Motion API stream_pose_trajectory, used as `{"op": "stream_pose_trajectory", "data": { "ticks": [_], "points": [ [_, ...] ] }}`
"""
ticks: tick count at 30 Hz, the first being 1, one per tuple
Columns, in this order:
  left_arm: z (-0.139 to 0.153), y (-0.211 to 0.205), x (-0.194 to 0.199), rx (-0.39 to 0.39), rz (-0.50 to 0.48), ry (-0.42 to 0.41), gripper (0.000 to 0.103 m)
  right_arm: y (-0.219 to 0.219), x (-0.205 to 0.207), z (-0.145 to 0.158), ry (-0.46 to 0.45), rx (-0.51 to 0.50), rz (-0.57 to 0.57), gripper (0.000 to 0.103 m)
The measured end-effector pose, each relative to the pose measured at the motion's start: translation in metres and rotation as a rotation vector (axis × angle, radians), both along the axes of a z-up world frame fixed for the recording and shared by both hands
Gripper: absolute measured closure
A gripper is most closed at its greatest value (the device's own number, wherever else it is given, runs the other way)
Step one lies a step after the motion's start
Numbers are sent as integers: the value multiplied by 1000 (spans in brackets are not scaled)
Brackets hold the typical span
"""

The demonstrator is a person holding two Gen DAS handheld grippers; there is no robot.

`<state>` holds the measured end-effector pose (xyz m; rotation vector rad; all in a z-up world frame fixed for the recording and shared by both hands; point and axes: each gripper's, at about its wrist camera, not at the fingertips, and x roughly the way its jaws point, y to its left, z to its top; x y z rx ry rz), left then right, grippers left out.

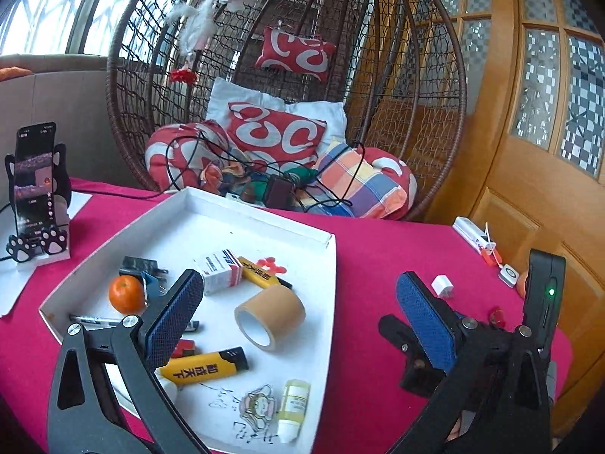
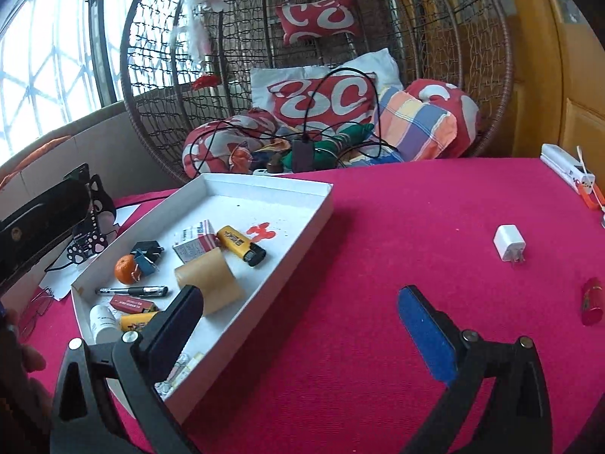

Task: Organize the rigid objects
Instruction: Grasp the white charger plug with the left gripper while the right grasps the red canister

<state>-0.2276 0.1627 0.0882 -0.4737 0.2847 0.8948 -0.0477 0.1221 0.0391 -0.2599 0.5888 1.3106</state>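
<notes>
A white tray (image 1: 332,253) lies on the red cloth. It holds an orange (image 1: 126,293), a brown tape roll (image 1: 270,316), two yellow lighters (image 1: 206,367), a white box (image 1: 221,270), a pen and a small bottle (image 1: 293,410). My left gripper (image 1: 298,280) hangs open over the tray's right half with nothing between its fingers. To the right of the tray, my right gripper (image 2: 302,293) is open above bare cloth and holds nothing. A white charger plug (image 2: 509,244) and a red lighter (image 2: 591,300) lie on the cloth at the right, apart from both grippers.
A phone on a cat-paw stand (image 1: 36,181) sits on the table's left side, with glasses (image 2: 36,314) near it. A white oblong item (image 2: 563,168) lies at the far right edge. Behind the table are a wicker hanging chair (image 1: 446,121) with cushions and a wooden door (image 1: 529,196).
</notes>
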Motion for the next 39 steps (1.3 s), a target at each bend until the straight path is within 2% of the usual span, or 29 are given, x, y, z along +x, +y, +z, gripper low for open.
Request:
{"op": "stream_pose_trajectory", "data": {
  "ticks": [5,9,11,15,17,19,20,21,23,24,25,26,28,30,33,38,39],
  "points": [
    [-21,-13,39,-89,-140,31,0,-20,53,-1,-9,-12,-138,0],
    [-33,-29,72,-100,-232,89,0,-49,112,0,-3,-28,-289,0],
    [-39,-36,86,-109,-272,113,0,-60,135,0,-1,-40,-329,0],
    [-44,-43,106,-119,-327,151,0,-76,163,7,-76,-73,-434,0],
    [-42,-40,119,-116,-347,183,0,-78,178,0,-60,-136,-458,0],
    [-38,-32,134,-111,-342,200,0,-74,188,-14,-15,-203,-416,1],
    [-37,-27,142,-117,-341,203,0,-70,189,-21,-20,-229,-399,8],
    [-36,-21,152,-132,-343,208,0,-65,190,-28,-16,-266,-390,19],
    [-37,-12,176,-172,-364,226,0,-62,190,-27,-17,-275,-365,34],
    [-38,-9,187,-185,-374,233,0,-60,188,-26,-36,-277,-346,57],
    [-40,-6,198,-195,-378,239,0,-59,187,-27,-63,-297,-331,69],
    [-42,-4,210,-205,-381,243,0,-62,189,-27,-65,-291,-314,75],
    [-49,0,235,-232,-387,257,0,-72,196,-27,-25,-266,-297,75],
    [-57,6,261,-262,-388,276,0,-86,206,-25,55,-215,-292,75],
    [-67,15,293,-285,-351,311,2,-97,218,-26,147,-167,-297,75],
    [-72,14,332,-211,-329,371,17,-99,217,-26,186,-145,-282,75],
    [-75,14,336,-207,-318,389,28,-99,217,-26,195,-140,-280,75]
  ]
}}
